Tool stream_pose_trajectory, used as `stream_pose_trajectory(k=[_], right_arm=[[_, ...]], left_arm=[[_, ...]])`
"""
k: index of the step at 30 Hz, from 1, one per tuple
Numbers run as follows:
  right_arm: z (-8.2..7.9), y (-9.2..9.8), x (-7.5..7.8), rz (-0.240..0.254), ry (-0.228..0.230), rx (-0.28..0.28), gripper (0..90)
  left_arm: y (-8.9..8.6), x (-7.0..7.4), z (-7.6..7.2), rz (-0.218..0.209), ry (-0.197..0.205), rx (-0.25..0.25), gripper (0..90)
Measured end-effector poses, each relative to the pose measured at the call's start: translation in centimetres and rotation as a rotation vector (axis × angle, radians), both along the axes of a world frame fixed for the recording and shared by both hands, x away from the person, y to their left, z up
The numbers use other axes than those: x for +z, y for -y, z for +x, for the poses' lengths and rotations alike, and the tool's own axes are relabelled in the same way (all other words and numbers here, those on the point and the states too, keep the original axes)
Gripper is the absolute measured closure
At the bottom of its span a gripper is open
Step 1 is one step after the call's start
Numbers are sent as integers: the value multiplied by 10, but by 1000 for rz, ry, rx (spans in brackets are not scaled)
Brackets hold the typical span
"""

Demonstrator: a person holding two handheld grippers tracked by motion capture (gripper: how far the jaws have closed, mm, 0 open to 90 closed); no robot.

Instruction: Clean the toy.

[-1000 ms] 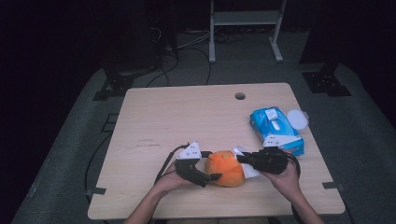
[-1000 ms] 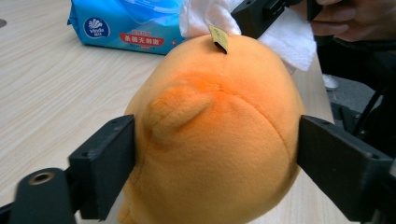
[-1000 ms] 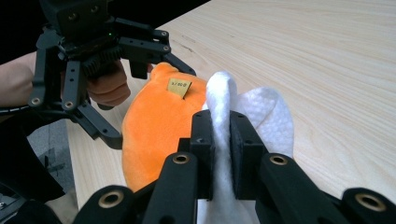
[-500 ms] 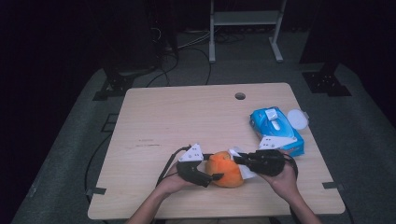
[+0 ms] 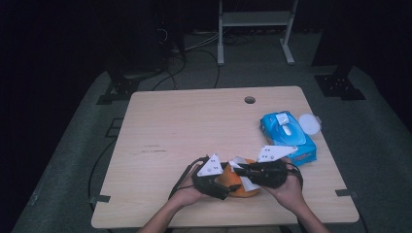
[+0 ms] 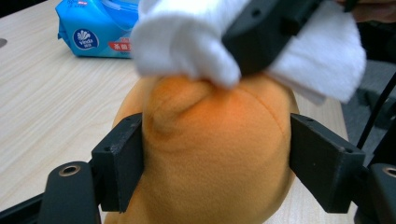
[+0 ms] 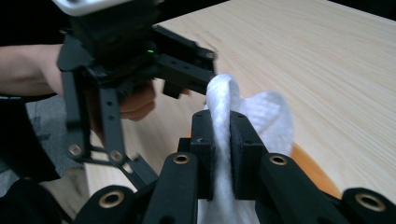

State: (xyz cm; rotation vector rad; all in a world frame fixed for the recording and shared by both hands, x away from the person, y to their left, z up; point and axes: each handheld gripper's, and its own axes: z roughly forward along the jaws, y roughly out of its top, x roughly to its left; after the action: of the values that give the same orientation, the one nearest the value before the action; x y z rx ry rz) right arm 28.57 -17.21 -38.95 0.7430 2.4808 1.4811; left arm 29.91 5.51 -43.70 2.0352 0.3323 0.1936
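Orange plush toy (image 6: 210, 154) clamped in left tool (image 6: 215, 154) | right tool (image 7: 223, 140) pinches white wipe (image 7: 261, 112) atop

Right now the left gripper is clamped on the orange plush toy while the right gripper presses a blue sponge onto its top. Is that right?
Not quite. The right gripper holds a white wipe, not a blue sponge; the right gripper view shows it pinched between the jaws. The rest stands: in the left gripper view the left gripper clamps the orange plush toy, with the wipe pressed on top.
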Motion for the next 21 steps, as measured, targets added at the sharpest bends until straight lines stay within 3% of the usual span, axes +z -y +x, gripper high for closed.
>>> stream_pose_trajectory(k=[4, 6, 8, 13, 15, 17, 21], right_arm=[[7, 18, -3, 8, -14, -47, 807], [13, 32, -8, 20, -53, -86, 807], [13, 37, -9, 27, -62, -97, 807], [3, 18, -2, 2, -18, -51, 805], [0, 10, 0, 20, -24, -12, 805], [-3, 4, 0, -17, -4, -9, 806], [4, 14, -4, 7, -27, -27, 808]], left_arm=[[-6, -3, 6, -29, -34, 8, 238], [-7, -4, 7, -32, -38, 9, 238], [-5, -4, 6, -34, -33, 9, 236], [-1, -4, 4, -40, -30, 24, 225], [0, -3, 3, -32, -22, 25, 225], [-1, -3, 2, -32, -23, 22, 222], [-3, -3, 3, -43, -32, 14, 222]])
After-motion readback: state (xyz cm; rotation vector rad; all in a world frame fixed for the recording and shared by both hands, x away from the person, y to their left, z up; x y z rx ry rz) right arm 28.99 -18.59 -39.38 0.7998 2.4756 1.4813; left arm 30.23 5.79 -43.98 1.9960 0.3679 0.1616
